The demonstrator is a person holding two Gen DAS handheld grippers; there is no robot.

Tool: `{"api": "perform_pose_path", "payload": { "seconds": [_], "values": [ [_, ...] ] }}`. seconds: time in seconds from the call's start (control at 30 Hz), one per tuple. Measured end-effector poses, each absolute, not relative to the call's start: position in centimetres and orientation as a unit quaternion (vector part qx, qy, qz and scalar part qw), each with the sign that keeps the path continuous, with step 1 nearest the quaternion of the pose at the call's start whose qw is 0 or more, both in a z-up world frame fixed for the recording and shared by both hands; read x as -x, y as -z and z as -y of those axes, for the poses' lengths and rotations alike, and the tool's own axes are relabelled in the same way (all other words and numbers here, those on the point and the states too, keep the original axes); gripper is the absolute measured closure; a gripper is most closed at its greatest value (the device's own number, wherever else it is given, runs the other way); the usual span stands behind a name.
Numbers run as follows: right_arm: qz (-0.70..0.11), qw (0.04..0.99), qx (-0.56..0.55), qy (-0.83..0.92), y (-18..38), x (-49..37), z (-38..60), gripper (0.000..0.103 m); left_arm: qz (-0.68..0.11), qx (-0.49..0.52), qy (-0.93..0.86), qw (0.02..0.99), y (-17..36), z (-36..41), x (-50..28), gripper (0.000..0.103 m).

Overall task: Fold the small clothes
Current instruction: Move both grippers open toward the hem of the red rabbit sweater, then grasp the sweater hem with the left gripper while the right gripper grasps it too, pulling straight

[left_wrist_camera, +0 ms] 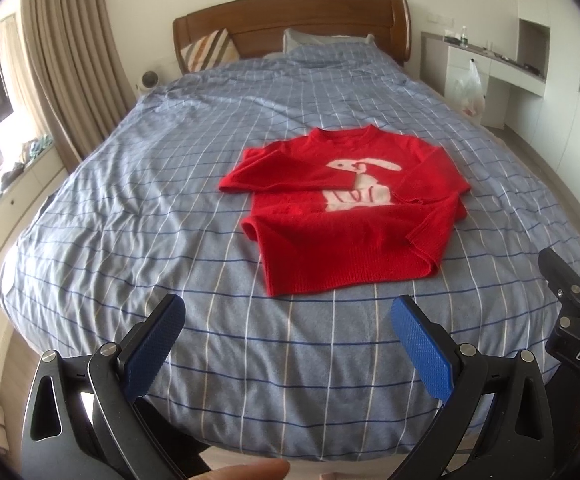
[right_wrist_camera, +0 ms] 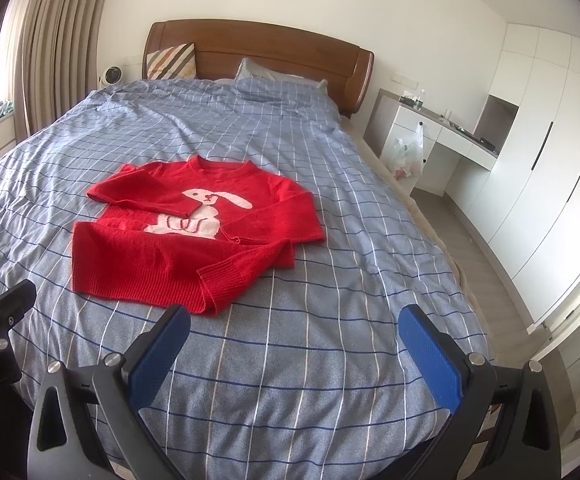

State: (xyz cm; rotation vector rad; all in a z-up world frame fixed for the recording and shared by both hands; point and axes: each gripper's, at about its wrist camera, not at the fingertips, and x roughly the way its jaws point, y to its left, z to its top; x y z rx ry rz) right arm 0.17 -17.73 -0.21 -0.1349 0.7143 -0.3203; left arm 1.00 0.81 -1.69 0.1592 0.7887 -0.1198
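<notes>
1. Nearest the cameras, the left gripper [left_wrist_camera: 288, 312] and the right gripper [right_wrist_camera: 294, 322] hover over the foot of the bed, jaws spread wide with nothing between the blue pads; neither touches any cloth
2. Just beyond them the blue checked duvet [left_wrist_camera: 130, 200] lies fairly smooth, giving a flat working surface
3. In the middle of the bed rests the red sweater [left_wrist_camera: 341, 216], front up with a white rabbit motif, hem towards the grippers and collar towards the headboard; both sleeves are already laid inward across the chest
4. Judging from that, the sleeve step looks finished and the lengthwise fold of the body is the step in hand
5. The next move likely calls for each gripper to descend on one hem corner, pinch the thick knit, then lift and carry the hem up to the collar evenly so the sleeves stay tucked
6. Farthest away stand the wooden headboard [right_wrist_camera: 258, 52], pillows and white cabinets
</notes>
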Motion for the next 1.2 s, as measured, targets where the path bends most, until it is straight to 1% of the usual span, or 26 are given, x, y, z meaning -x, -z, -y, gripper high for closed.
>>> {"api": "perform_pose_path", "payload": {
  "seconds": [0.27, 0.4, 0.47, 0.57, 0.63, 0.67, 0.7, 0.73, 0.77, 0.8, 0.83, 0.87, 0.9, 0.97, 1.03, 1.13, 1.2],
  "values": [
    [-0.344, 0.927, 0.04, 0.147, 1.3, -0.6, 18.8, 0.0, -0.396, -0.069, 0.04, 0.915, 3.2, -2.5, -2.7, 0.0],
    [-0.334, 0.935, 0.019, 0.117, 3.4, -2.3, 19.8, 0.0, -0.401, -0.068, 0.038, 0.913, 5.7, -4.2, -5.8, 0.0],
    [-0.354, 0.933, 0.009, 0.065, 5.6, -4.9, 19.9, 0.0, -0.422, -0.055, 0.061, 0.903, 7.9, -4.8, -8.5, 0.0],
    [-0.415, 0.91, -0.014, 0.01, 9.5, -10.1, 19.6, 0.001, -0.469, -0.019, 0.079, 0.879, 11.6, -5.7, -12.7, 0.001],
    [-0.428, 0.904, -0.012, -0.003, 11.3, -12.6, 18.9, 0.001, -0.495, -0.018, 0.079, 0.865, 13.8, -5.6, -14.5, 0.001],
    [-0.437, 0.899, -0.008, -0.005, 12.3, -13.7, 18.5, 0.002, -0.5, -0.02, 0.08, 0.862, 14.5, -5.5, -14.9, 0.002],
    [-0.447, 0.894, -0.006, -0.009, 13.2, -14.6, 18.2, 0.01, -0.502, -0.021, 0.084, 0.861, 15.0, -5.3, -15.1, 0.004],
    [-0.458, 0.889, -0.007, -0.013, 14.1, -15.1, 18.2, 0.019, -0.503, -0.023, 0.085, 0.86, 15.4, -5.1, -15.1, 0.014],
    [-0.467, 0.884, -0.007, -0.012, 14.7, -15.4, 18.4, 0.043, -0.506, -0.022, 0.087, 0.858, 15.6, -5.1, -15.0, 0.022],
    [-0.469, 0.883, -0.013, -0.007, 14.9, -15.4, 18.8, 0.058, -0.507, -0.017, 0.092, 0.857, 15.6, -5.1, -14.8, 0.039],
    [-0.462, 0.887, -0.026, -0.002, 14.7, -14.8, 19.6, 0.063, -0.502, -0.01, 0.099, 0.859, 15.4, -5.2, -14.5, 0.063],
    [-0.453, 0.891, -0.044, -0.003, 14.2, -14.1, 20.4, 0.077, -0.498, -0.002, 0.106, 0.861, 15.1, -5.4, -14.2, 0.078],
    [-0.445, 0.893, -0.06, -0.003, 13.8, -13.2, 21.3, 0.089, -0.497, 0.006, 0.112, 0.861, 15.0, -5.7, -14.1, 0.1],
    [-0.433, 0.897, -0.092, -0.004, 12.9, -11.1, 22.9, 0.092, -0.492, 0.03, 0.121, 0.862, 14.3, -6.6, -13.5, 0.101],
    [-0.425, 0.896, -0.125, -0.004, 12.0, -9.0, 24.5, 0.1, -0.492, 0.051, 0.138, 0.858, 13.4, -7.6, -12.7, 0.101],
    [-0.419, 0.893, -0.166, 0.001, 11.2, -5.3, 26.7, 0.101, -0.487, 0.064, 0.163, 0.856, 11.9, -9.2, -10.3, 0.101],
    [-0.423, 0.887, -0.186, 0.003, 11.5, -3.5, 27.8, 0.101, -0.491, 0.059, 0.168, 0.852, 11.8, -9.6, -9.5, 0.101]
  ]
}}
